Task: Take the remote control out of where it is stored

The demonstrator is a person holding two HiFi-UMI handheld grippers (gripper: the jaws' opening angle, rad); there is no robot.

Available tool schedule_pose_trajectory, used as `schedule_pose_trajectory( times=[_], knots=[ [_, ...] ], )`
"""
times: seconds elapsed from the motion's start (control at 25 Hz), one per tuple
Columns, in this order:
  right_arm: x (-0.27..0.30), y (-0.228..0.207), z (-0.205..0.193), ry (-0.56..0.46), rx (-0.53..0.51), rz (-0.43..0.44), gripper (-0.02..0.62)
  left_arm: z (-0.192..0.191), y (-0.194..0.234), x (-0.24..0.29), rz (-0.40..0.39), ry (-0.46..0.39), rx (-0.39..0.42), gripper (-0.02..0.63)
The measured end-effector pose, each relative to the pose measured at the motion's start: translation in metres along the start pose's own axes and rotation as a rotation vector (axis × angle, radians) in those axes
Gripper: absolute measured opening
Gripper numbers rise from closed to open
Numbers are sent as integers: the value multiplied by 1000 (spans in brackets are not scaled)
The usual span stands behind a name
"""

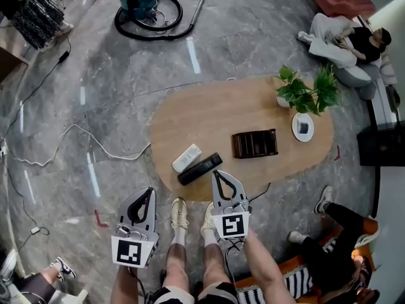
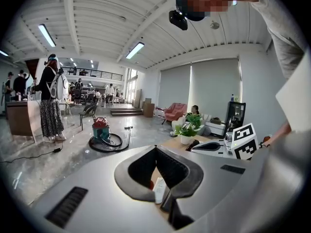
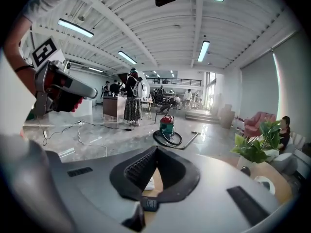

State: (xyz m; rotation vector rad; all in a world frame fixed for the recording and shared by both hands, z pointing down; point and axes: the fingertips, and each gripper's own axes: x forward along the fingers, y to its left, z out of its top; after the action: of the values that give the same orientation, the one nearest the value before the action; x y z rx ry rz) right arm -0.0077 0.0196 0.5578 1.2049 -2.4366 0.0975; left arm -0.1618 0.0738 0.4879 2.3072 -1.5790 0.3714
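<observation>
Both remotes already lie out on the wooden worktop [image 1: 209, 116] — the black remote [image 1: 199, 169] and the white remote [image 1: 186, 158] side by side near its front-left edge, apart from the dark slotted holder [image 1: 254, 144], which looks empty to me; so the taking-out seems done. The black one's long axis runs on a slant, its near end towards the left gripper [image 1: 150, 190], its far end just beside the tip of the right gripper [image 1: 218, 173]; the right hand is plainly the nearer. Both pairs of jaws are pressed together with nothing between them; each gripper points towards the remotes from the worktop's near side — any fresh grasp would need the jaws parted first and set across that slant.
</observation>
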Motion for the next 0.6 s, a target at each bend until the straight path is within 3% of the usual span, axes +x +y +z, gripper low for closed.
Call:
schedule_pose_trajectory(
  times=[0.6],
  knots=[
    [-82,-60,63,-64,82,-158,8,81,-58,6,-119,-73,49,5]
  ],
)
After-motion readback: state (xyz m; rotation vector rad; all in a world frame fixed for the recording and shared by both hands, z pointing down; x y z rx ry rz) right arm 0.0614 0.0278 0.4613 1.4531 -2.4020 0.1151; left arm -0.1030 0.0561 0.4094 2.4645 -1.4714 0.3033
